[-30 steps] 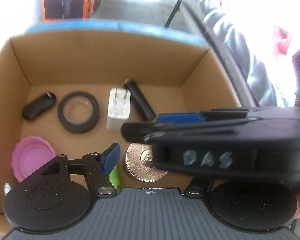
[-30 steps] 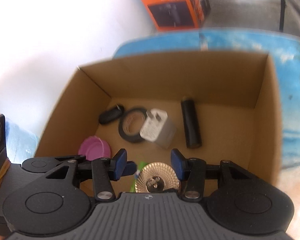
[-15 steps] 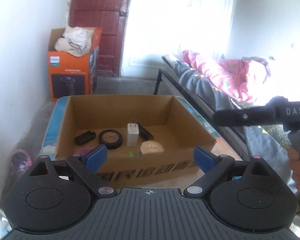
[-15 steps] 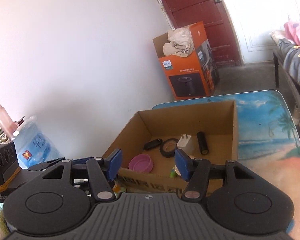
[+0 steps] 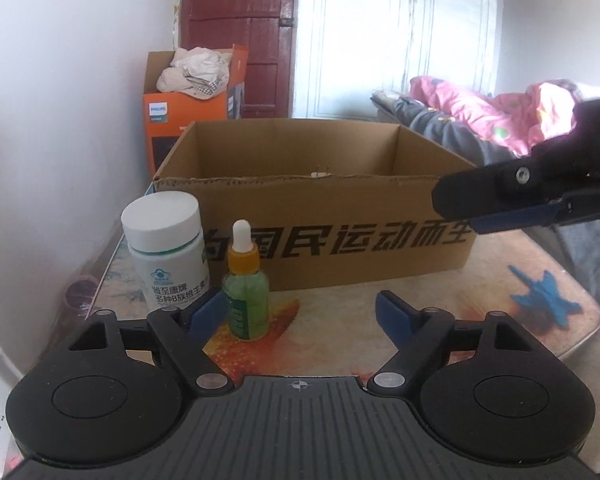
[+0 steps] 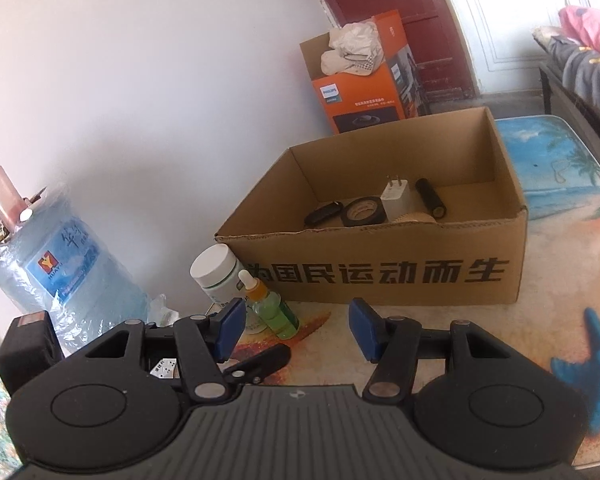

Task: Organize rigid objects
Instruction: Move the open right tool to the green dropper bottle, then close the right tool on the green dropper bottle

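Both grippers have pulled back out of the cardboard box [image 5: 340,248] and now face its printed front wall across the worktop [image 5: 340,320]. Left gripper [image 5: 300,312]: jaws wide, just closing a little, nothing between them. Right gripper [image 6: 296,330]: jaws half open, empty. Nearest the left one, just ahead beside its left pad, stands the dropper bottle [image 5: 246,292], upright, green with orange collar, beside a white jar [image 5: 166,252].
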The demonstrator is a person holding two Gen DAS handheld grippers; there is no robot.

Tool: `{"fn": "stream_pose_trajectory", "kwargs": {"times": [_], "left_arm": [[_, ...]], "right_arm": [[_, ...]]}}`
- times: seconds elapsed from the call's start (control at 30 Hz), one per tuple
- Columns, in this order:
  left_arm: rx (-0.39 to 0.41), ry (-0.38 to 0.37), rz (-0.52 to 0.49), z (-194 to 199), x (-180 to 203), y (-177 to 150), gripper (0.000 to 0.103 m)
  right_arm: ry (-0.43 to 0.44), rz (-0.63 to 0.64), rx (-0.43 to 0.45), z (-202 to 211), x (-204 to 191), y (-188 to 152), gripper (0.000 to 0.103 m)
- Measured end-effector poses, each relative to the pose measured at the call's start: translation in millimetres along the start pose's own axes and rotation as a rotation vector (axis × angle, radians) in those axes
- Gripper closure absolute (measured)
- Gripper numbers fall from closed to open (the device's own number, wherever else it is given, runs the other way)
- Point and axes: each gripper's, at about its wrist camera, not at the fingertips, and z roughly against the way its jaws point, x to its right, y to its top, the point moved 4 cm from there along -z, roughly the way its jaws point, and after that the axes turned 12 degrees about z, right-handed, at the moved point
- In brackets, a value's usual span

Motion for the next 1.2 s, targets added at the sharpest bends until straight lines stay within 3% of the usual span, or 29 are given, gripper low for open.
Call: {"fn": "stream_pose_trajectory", "kwargs": {"times": [0.23, 0.47, 0.8, 1.2], "left_arm": [[-0.013, 0.063, 0.012, -32.4, -13.5, -8.0, 0.04], [-0.023, 0.084, -0.01, -55.6, -16.5, -8.8, 0.045], [-0.034, 0.054, 0.022, -55.1, -25.6, -15.8, 0.055], [-0.049, -0.033, 0.029, -55.7, -21.0, -19.7, 0.06]], "right_arm": [[0.006, 0.122, -0.026, -46.4, -23.8, 14.1, 0.053], [0.023, 0.18, -0.063, -92.5, -30.7, 19.0, 0.06], [0.039, 0.231, -0.074, -115.5, -36.6, 24.0, 0.071], [-0.005, 0.244, -0.105, -110.7, -35.1, 14.3, 0.071]]}}
